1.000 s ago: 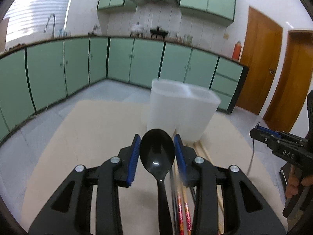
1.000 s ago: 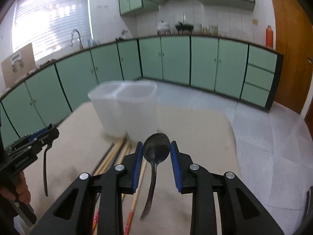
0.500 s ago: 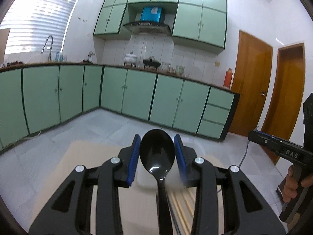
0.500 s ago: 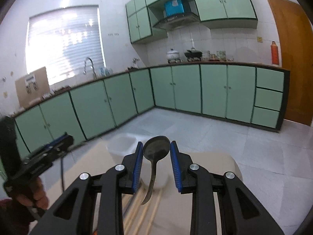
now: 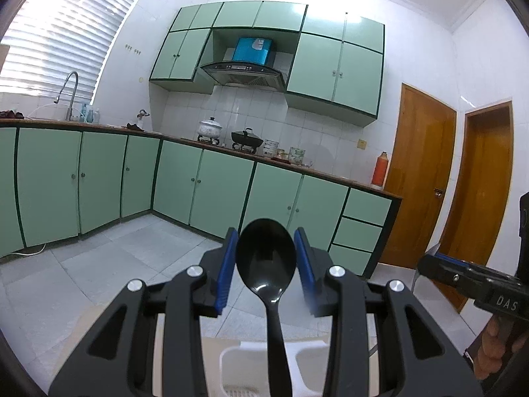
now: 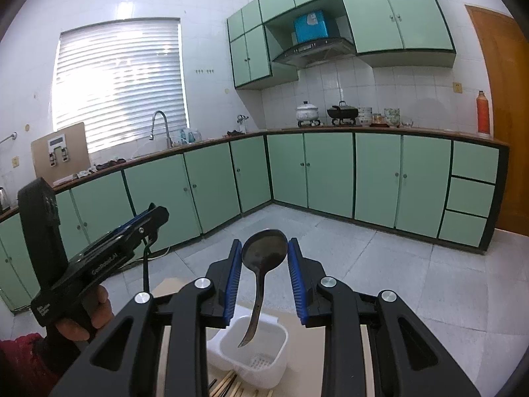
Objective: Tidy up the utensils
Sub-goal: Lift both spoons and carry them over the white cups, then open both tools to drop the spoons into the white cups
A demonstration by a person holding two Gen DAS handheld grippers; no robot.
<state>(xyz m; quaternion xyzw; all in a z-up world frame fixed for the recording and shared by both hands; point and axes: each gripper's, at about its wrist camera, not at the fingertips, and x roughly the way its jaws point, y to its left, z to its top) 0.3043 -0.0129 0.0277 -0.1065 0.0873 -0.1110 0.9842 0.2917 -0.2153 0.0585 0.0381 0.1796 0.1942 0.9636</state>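
A black spoon [image 5: 266, 261] is clamped by its bowl in the left gripper [image 5: 266, 264], another spoon [image 6: 264, 248] in the right gripper [image 6: 264, 266], both above the white holder [image 6: 251, 347]; dangling handles may be caught on its rim

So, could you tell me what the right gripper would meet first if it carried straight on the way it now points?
The way looks free. The right gripper, holding its spoon, points above the white holder towards open floor and the distant green cabinets; depth is hard to judge.

A beige table [image 6: 344, 340] carries a white holder [image 6: 251, 347] and chopsticks [image 6: 228, 385].
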